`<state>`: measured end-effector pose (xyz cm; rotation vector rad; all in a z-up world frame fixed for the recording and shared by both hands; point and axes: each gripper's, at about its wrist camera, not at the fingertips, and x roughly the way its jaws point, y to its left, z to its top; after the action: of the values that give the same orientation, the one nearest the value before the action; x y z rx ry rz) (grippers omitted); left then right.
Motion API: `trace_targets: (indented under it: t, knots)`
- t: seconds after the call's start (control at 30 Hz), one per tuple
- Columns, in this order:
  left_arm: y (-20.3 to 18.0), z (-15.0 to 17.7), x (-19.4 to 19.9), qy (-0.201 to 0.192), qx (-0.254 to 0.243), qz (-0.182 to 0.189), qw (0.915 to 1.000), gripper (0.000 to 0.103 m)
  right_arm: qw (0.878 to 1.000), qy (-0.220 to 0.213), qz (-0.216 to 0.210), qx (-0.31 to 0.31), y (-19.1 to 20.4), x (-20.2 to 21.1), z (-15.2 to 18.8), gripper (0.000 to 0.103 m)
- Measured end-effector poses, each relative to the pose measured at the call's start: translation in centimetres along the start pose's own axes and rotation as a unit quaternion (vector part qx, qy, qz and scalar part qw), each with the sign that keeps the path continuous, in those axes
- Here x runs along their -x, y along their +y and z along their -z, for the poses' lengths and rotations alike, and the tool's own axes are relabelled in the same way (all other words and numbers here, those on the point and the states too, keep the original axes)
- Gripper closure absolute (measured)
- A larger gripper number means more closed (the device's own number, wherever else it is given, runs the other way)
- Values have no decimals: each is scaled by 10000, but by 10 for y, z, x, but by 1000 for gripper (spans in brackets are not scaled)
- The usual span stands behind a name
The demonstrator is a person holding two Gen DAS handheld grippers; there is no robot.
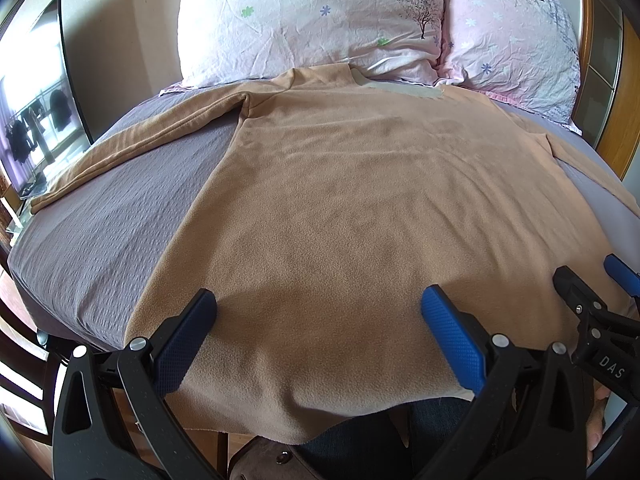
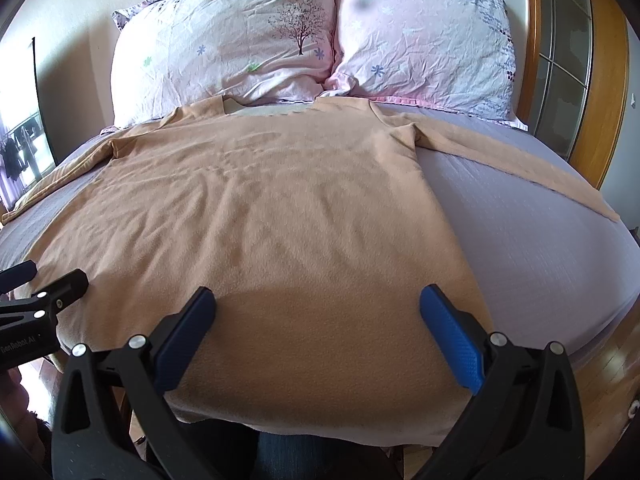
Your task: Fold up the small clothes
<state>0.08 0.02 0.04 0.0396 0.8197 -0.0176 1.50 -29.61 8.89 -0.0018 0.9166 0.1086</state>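
Note:
A tan long-sleeved fleece top [image 1: 340, 208] lies flat on the bed, collar toward the pillows, hem hanging over the near edge. It also shows in the right wrist view [image 2: 272, 216]. Its left sleeve [image 1: 132, 144] stretches out to the left and its right sleeve [image 2: 520, 164] to the right. My left gripper [image 1: 318, 308] is open above the hem's left half, holding nothing. My right gripper [image 2: 318, 308] is open above the hem's right half, holding nothing. The right gripper also shows at the right edge of the left wrist view [image 1: 592, 280].
The bed has a grey-purple sheet [image 1: 100, 232] [image 2: 540, 248]. Two pink floral pillows [image 1: 312, 20] [image 2: 424, 44] lie at the head. A wooden headboard [image 2: 604, 92] stands at the right. A window [image 1: 36, 120] is at the left. A person's jeans [image 1: 360, 440] are below the hem.

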Motion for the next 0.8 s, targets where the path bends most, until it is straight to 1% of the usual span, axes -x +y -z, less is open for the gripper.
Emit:
trace_targets:
  t: [0.07, 0.17, 0.2, 0.27, 0.3, 0.33, 0.37, 0.4, 0.43, 0.47, 0.5, 0.53, 0.57, 0.6, 0.67, 0.73, 0.77, 0.8]
  knots:
    - [0, 0, 0, 5, -5, 6, 10000, 1, 9999, -103, -51, 47, -1, 1, 3, 2]
    - [0, -2, 1, 75, -56, 27, 10000, 1, 9993, -168, -326, 53, -12, 2, 0, 2]
    - [-1, -3, 0, 112, -76, 44, 9999, 1, 9988, -210, -435, -117, -24, 4, -6, 2]
    - [0, -8, -3, 216, -105, 111, 9996, 1, 9947, -509, -500, -745, -66, 14, -22, 2]
    - [3, -12, -3, 230, -69, 200, 9995, 1, 9898, -676, -475, -1161, -95, 20, -31, 2]
    - [7, -16, -2, 183, 2, 357, 9992, 1, 9821, -791, -430, -1655, -128, 23, -41, 2]
    - [9, -19, 0, 97, 58, 452, 9989, 1, 9719, -823, -393, -2171, -163, 23, -48, 4]
    - [17, -27, -1, 11, 166, 642, 9978, 1, 9579, -796, -371, -2732, -199, 21, -53, 14]
    - [21, -33, -1, -68, 259, 777, 9966, 1, 9392, -698, -356, -3343, -236, 16, -56, 21]
    - [27, -40, -3, -154, 369, 936, 9948, 1, 9193, -590, -346, -3876, -270, 8, -56, 35]
    - [32, -46, -5, -235, 478, 1099, 9925, 1, 8987, -464, -255, -4353, -300, 0, -56, 46]
    - [38, -53, -8, -329, 618, 1279, 9893, 1, 8818, -378, -108, -4699, -325, -7, -55, 49]
    - [43, -58, -10, -416, 739, 1401, 9865, 1, 8684, -294, 49, -4950, -348, -15, -55, 54]
    - [48, -63, -12, -483, 868, 1484, 9839, 1, 8584, -214, 219, -5121, -366, -23, -55, 58]
    - [57, -73, -17, -550, 1014, 1453, 9826, 1, 8392, -66, 450, -5419, -395, -36, -52, 61]
    - [66, -80, -19, -611, 1087, 1329, 9833, 1, 8222, 97, 462, -5673, -413, -51, -49, 62]
    - [71, -85, -22, -640, 1132, 1262, 9834, 1, 8155, 55, 433, -5772, -419, -55, -48, 69]
    - [77, -87, -23, -664, 1179, 1210, 9834, 1, 8118, 50, 462, -5821, -423, -60, -48, 73]
